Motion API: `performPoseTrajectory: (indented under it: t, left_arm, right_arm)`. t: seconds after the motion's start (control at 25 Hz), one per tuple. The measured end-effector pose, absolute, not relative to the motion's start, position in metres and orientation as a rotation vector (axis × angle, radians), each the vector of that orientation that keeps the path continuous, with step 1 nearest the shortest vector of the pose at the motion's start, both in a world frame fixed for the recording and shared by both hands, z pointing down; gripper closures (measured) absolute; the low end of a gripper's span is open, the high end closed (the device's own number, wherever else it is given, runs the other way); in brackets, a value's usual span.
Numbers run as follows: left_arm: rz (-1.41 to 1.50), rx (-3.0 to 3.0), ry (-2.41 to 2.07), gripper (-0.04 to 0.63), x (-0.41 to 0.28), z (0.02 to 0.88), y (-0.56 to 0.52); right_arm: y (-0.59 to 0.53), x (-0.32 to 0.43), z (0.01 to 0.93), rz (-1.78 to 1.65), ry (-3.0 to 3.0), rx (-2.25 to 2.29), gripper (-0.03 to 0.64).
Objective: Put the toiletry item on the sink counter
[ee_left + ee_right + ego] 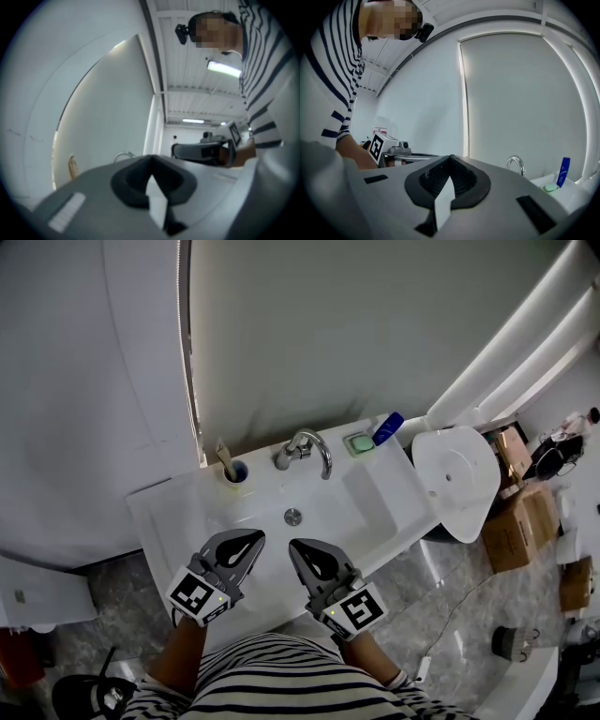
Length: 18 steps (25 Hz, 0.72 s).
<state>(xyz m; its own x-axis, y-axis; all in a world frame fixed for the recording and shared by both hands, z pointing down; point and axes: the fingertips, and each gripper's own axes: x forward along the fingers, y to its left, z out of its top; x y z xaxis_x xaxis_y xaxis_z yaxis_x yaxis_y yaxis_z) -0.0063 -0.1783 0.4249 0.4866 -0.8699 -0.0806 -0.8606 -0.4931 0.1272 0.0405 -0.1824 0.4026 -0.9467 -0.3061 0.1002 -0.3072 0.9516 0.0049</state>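
Note:
A blue toiletry bottle [387, 427] stands at the back right corner of the white sink counter [169, 521], beside a green soap dish [359, 442]. In the right gripper view the bottle [564, 171] and the soap dish [551, 187] show far off at the right. My left gripper [249, 540] and right gripper [300, 547] hover side by side over the basin's front edge, both shut with nothing between the jaws. Each one's jaws meet in its own view: left gripper [151, 157], right gripper [451, 157].
A chrome faucet [302, 451] rises behind the basin drain [293, 517]. A cup holding a brush [232, 470] sits at the back left of the counter. A white toilet [459, 474] stands to the right, with cardboard boxes [520, 521] beyond it. A mirror edge [192, 381] runs up the wall.

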Motion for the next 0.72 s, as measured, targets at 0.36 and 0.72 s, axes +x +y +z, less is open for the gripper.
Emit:
performPoseTrajectory:
  t: [0.36, 0.72]
  left_arm:
    - [-0.225, 2.634, -1.568, 0.588, -0.0094, 0.4262, -0.1767]
    - [-0.246, 2.617, -1.587, 0.588, -0.0134, 0.4300, -0.1794]
  right_arm:
    - [-0.1819, 0.0333, 0.3997, 0.000, -3.003, 0.435, 0.611]
    - [-0.1888, 0.0316, 0.4083, 0.006, -2.970, 0.426, 0.611]
